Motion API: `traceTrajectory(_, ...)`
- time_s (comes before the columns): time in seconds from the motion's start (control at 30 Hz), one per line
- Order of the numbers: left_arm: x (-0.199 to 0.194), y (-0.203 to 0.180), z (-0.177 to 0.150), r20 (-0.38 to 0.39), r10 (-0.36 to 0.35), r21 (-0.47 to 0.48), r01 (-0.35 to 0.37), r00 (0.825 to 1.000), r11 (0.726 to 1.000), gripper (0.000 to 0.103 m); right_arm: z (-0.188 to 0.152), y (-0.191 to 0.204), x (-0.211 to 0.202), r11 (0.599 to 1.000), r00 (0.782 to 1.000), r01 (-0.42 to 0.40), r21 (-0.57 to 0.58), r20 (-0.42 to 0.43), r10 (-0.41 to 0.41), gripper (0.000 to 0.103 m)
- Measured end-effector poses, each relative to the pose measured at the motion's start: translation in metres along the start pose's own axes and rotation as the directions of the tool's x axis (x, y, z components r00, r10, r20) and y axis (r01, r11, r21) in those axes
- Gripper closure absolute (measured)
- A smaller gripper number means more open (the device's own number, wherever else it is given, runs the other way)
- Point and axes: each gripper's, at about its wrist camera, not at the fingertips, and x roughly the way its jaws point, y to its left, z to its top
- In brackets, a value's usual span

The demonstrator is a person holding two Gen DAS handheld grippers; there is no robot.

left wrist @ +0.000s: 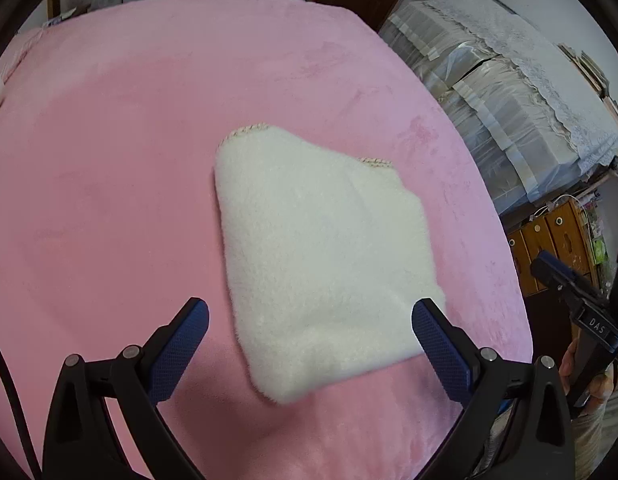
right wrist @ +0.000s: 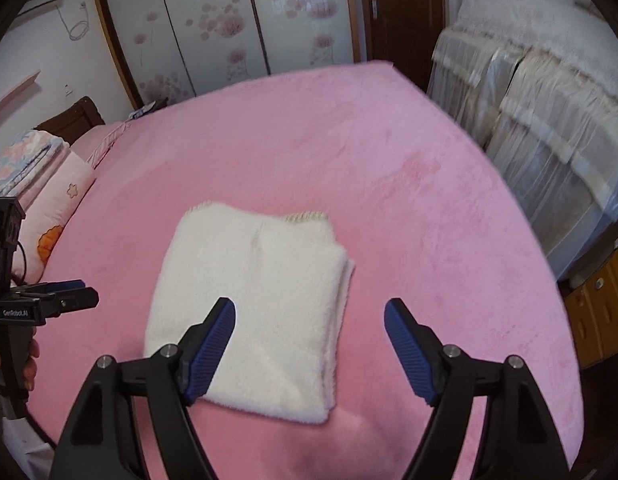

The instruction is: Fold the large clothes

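I held both grippers above the bed, angled down at the folded white fleece garment (left wrist: 325, 248) that lay flat on the pink bedspread (left wrist: 109, 160), a little toward the near edge of the bed. My left gripper (left wrist: 309, 340) stood wide, its blue pads (left wrist: 181, 352) spread to either side of the garment's near end as I saw it, with nothing between them and no contact with the cloth. My right gripper (right wrist: 309, 344) was also spread apart, somewhat less widely, and it held nothing; its left pad (right wrist: 211, 352) overlapped the garment's near part in the view, but it hung above the fabric rather than pressing on it. The garment was a compact, roughly rectangular bundle, with a stitched beige trim (right wrist: 305, 216) showing along its far edge and layered folds at its right side. From the right wrist view, my left gripper appeared at the left edge, off to the side of the bundle, with my hand (right wrist: 29, 364) around its handle. Patterned pillows (right wrist: 49, 200) sat at the head of the bed, and covered furniture (right wrist: 549, 120) stood just beside its far side.
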Motion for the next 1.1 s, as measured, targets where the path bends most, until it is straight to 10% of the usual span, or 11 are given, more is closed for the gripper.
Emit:
traceTrajectory(0.43, 0.121, 0.048, -0.006, -0.186, -0.052, -0.079, 0.038, 0.981, 0.996, 0.002, -0.036, -0.058, 0.132, 0.950, 0.931, -0.207, 0.234, -0.251, 0.265, 0.025)
traceTrajectory(0.9, 0.183, 0.064, 0.002, -0.193, -0.215, -0.152, 0.188, 0.957, 0.970, 0.000, -0.056, -0.080, 0.219, 0.809, 0.802, -0.437, 0.394, -0.237, 0.548, 0.025)
traceTrajectory(1.1, 0.197, 0.068, 0.002, -0.199, -0.253, -0.157, 0.224, 0.947, 0.962, 0.000, -0.057, -0.071, 0.234, 0.791, 0.788, -0.484, 0.375, -0.207, 0.580, 0.023)
